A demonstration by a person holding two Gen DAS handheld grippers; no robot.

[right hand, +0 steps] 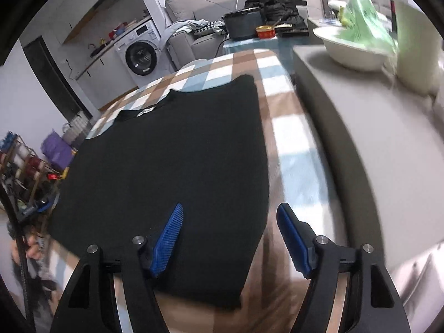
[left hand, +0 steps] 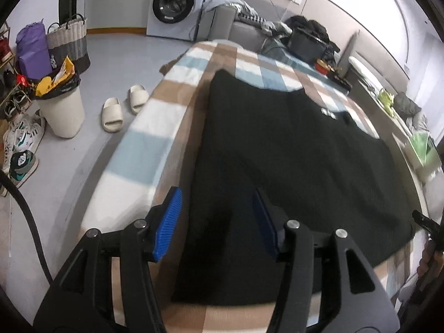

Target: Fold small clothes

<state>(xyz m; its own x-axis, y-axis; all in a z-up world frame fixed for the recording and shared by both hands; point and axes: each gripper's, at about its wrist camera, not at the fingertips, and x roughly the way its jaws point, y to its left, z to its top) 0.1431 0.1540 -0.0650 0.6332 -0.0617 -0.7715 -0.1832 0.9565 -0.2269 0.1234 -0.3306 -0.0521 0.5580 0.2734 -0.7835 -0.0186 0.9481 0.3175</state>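
Garment: a black shirt [left hand: 291,152] lies spread flat on the checked blanket [left hand: 155,127], collar and white neck label at the far end, hem at the near end.
Surface: the blanket, in brown, white and pale blue squares, covers a bed or counter; which of the two I cannot tell.
Left gripper [left hand: 216,219]: blue pads apart, nothing pressed between them; it hangs over the near left part of the shirt, the left pad [left hand: 169,222] above the blanket edge and the right pad above black cloth.
Right gripper [right hand: 230,238]: blue pads wide apart, nothing held; the left pad [right hand: 168,238] sits over the shirt's near right corner, the right pad over bare blanket just beside the shirt's edge.
Contact: whether either gripper touches the cloth cannot be told.
Left of the bed: a pair of cream slippers [left hand: 125,105] on the grey floor, a white bin [left hand: 62,111] with a black liner, sneakers near it.
Far: a white washing machine [left hand: 174,2] against the wall, a grey sofa [left hand: 238,25] piled with clothes.
Right: a grey ledge bearing a white bowl [right hand: 352,52] and a green plastic bag [right hand: 363,19].
Sharpness: both views are blurred at the edges.
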